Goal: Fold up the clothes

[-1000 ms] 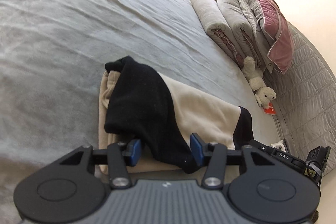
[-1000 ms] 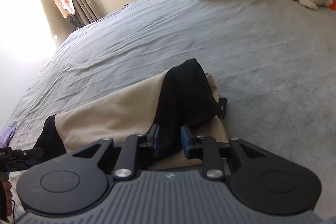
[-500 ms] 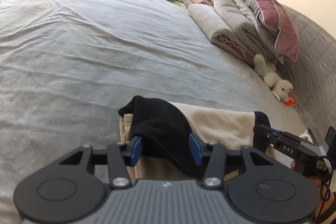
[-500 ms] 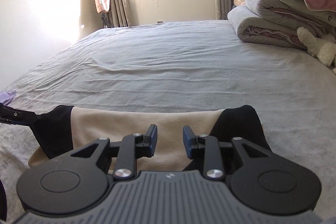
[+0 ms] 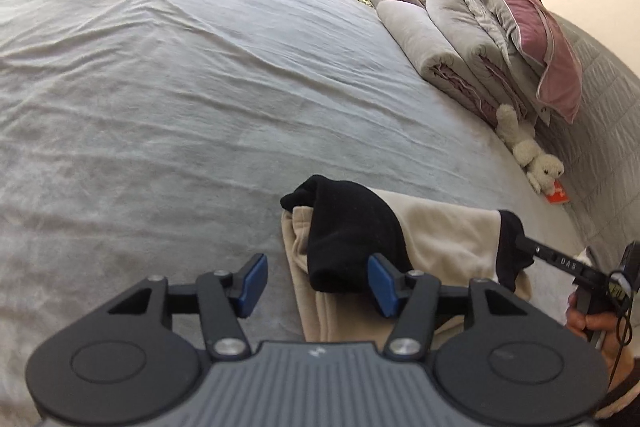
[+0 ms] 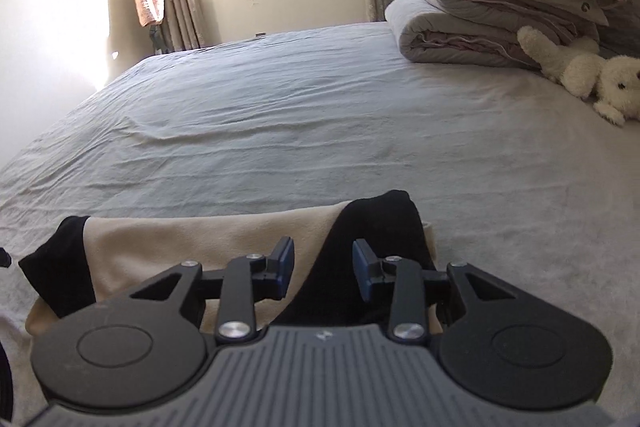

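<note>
Left wrist view, read left to right: grey bedsheet (image 5: 168, 99) wrinkled but bare; left gripper (image 5: 316, 281) low in frame with blue pads standing apart, nothing pinched. Its jaws have just been opening, and the left pad (image 5: 252, 281) sits over bare sheet while the right one lies beside the black sleeve (image 5: 348, 227) without pressing it. Beige-and-black garment (image 5: 440, 231) lies folded into a band near the bed's front edge, one black sleeve draped over each end. Further right, the other gripper's finger reaches the far sleeve end, held by a hand (image 5: 588, 319). Rolled quilts (image 5: 440, 55), maroon pillow (image 5: 536, 39) and plush toy (image 5: 532, 155) line the headboard side, well apart from the work.

Right wrist view: same garment (image 6: 192, 243), far sleeve (image 6: 60, 263) at left. Right gripper (image 6: 324, 269) hangs over the near sleeve (image 6: 384, 227); jaws have just been opening, pads apart, cloth beneath them rather than clamped.

Judgement: both ends appear released after a fold; next step is likely a re-grip for the cross fold.

Notes for doing it well:
- Take all layers at each end, not just the sleeve.
- Lift both ends evenly and keep the band taut.
- Watch the loose left sleeve, which could slide off.
</note>
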Demonstrator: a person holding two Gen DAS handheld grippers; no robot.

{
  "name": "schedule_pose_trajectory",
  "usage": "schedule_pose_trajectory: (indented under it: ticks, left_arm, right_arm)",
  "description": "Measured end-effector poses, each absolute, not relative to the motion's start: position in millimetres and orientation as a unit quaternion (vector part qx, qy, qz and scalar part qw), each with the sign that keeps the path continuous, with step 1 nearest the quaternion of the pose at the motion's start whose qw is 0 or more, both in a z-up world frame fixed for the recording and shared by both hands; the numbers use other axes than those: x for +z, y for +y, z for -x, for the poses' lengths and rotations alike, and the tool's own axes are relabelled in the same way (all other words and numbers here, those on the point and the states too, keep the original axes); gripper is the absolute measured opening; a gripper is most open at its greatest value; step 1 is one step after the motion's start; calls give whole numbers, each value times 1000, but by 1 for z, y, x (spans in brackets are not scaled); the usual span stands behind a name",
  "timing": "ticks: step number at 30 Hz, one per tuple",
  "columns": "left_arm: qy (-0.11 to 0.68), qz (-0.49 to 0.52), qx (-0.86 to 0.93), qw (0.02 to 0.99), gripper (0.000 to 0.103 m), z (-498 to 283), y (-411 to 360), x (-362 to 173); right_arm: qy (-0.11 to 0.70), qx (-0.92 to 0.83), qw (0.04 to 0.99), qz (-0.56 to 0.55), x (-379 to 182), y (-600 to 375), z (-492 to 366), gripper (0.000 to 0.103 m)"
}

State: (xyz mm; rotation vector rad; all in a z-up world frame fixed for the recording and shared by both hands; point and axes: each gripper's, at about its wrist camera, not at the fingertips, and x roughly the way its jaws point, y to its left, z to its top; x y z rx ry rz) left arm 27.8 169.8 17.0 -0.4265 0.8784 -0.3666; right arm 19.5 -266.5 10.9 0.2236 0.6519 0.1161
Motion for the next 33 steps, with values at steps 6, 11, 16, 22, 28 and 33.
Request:
schedule_pose_trajectory:
  ticks: [6,11,16,22,28,33]
  left_arm:
    - [417,280,-158,850,52,-39,164,2]
    - [434,267,-140,849,33,-45,145,-11]
    - [415,243,-129,867,5,-35,135,-4]
    - [446,154,-99,876,6,-33,116,-19]
    - [432,94,-93,892,6,-27,104,-20]
    - [425,70,-92,898,6,-22,98,-18]
  right_arm:
    - [396,77,870,-284,-8,-305,-16,37]
    - [414,81,864,-276,-16,-293,-19,37]
    - [400,69,881,-242,-10,-283,-21,6]
    - [417,59,878,-228,-11,-293,-19,5]
    - [423,78,889,-160,-7,-273,-16,15]
    - [334,85,934,-93,15,-242,-3,27]
